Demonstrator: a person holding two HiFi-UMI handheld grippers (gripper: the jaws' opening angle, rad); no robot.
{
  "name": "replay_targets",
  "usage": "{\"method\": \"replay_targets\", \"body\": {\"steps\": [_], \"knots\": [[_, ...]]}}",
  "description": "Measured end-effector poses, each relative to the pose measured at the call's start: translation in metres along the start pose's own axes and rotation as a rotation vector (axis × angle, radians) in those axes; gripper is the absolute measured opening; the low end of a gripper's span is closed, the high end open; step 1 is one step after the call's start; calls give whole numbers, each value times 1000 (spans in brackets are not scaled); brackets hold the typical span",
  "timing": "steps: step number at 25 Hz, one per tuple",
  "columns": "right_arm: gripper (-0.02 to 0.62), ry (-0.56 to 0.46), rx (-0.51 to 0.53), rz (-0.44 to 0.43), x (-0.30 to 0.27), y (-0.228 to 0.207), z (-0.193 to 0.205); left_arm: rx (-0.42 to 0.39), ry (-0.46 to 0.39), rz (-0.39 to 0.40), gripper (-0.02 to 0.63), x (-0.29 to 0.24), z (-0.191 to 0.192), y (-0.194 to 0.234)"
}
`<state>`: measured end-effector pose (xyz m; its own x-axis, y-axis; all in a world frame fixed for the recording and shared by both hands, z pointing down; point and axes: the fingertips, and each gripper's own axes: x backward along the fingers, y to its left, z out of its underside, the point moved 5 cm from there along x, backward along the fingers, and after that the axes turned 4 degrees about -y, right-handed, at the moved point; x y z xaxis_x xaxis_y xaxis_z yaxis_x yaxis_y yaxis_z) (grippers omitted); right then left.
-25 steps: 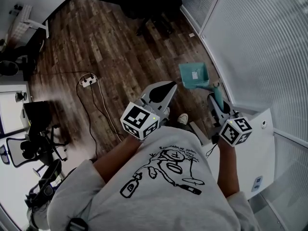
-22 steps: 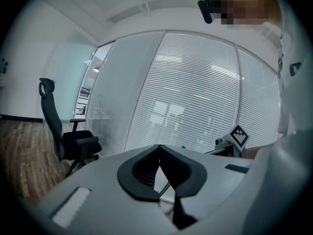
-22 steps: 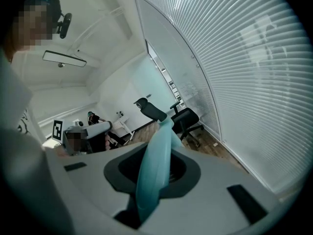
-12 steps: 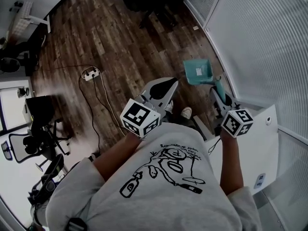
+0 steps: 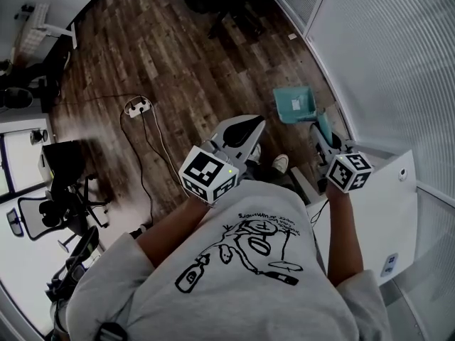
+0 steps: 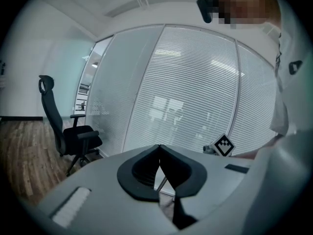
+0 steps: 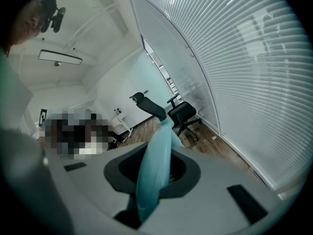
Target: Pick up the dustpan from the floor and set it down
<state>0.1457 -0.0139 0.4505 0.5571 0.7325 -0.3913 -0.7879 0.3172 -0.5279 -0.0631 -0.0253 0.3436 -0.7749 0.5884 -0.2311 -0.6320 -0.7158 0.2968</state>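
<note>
Teal plastic fills the right gripper view: the dustpan (image 7: 155,160) runs by its handle up between the jaws of the right gripper (image 7: 154,174), which are clamped on it. Its scoop (image 5: 293,104) shows only in the head view, out past that gripper over the wood floor (image 5: 163,69), beside the slatted glass wall (image 5: 384,55). The left gripper (image 6: 159,166) has its jaws closed together on nothing, with an office chair (image 6: 68,133) beyond them.

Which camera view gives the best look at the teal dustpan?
The head view: it shows the whole dustpan, tray and handle, held by the right gripper. The right gripper view shows only its handle between the jaws. The left gripper view shows none of it.
</note>
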Motion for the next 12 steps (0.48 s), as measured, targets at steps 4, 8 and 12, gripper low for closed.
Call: {"method": "replay_targets", "body": {"steps": [4,8,12], "knots": [[43,1,-5,4,-3,-9,9,1,7,2,2,1,4,-2],[43,9,-6,13,-8,-18,19,0,14,4,2,2,9,-3],[43,15,-11,17,-17,-29,28,-4,25,4,2,0,15,-2]]}}
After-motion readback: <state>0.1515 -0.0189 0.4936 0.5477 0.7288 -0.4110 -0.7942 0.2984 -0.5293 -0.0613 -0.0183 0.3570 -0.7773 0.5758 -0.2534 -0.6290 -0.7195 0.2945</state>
